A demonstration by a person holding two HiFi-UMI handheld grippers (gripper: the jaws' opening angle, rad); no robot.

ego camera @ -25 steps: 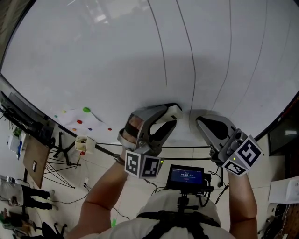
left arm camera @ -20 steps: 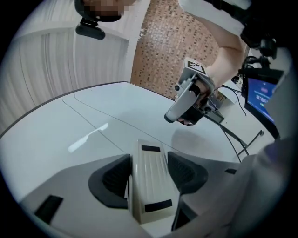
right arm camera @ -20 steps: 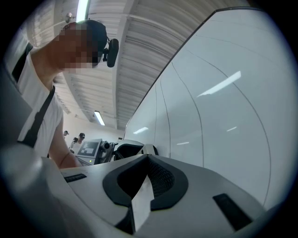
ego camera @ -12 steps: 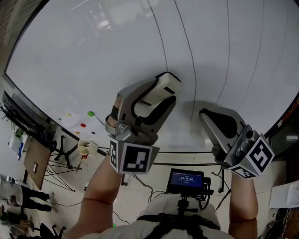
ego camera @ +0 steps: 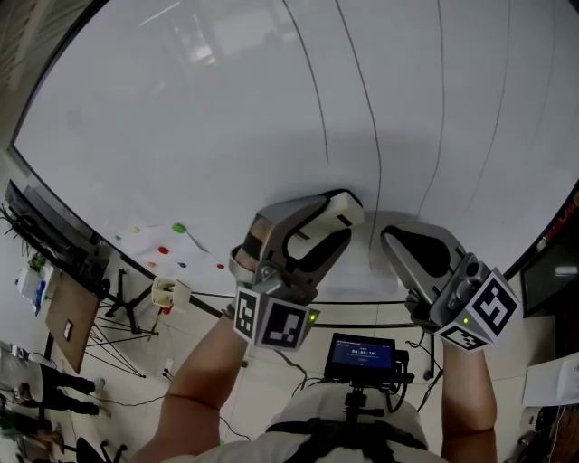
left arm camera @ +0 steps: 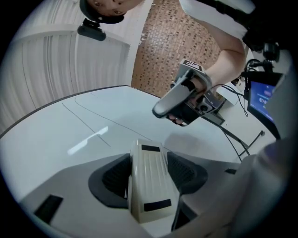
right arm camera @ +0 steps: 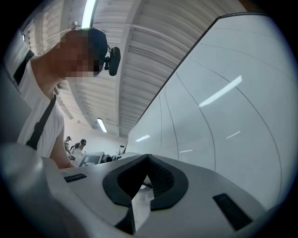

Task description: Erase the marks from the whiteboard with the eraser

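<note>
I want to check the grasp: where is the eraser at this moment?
The eraser is clamped in the left claw, low and central in the head view, in front of the whiteboard and just left of the right claw.

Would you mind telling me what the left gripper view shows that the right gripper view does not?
Only the left gripper view shows the eraser clamped between the left gripper's fingers, and the right gripper from outside. Only the right gripper view shows the right gripper's own fingers shut on nothing, a ceiling light and distant bystanders. Both show the whiteboard with thin dark lines.
</note>
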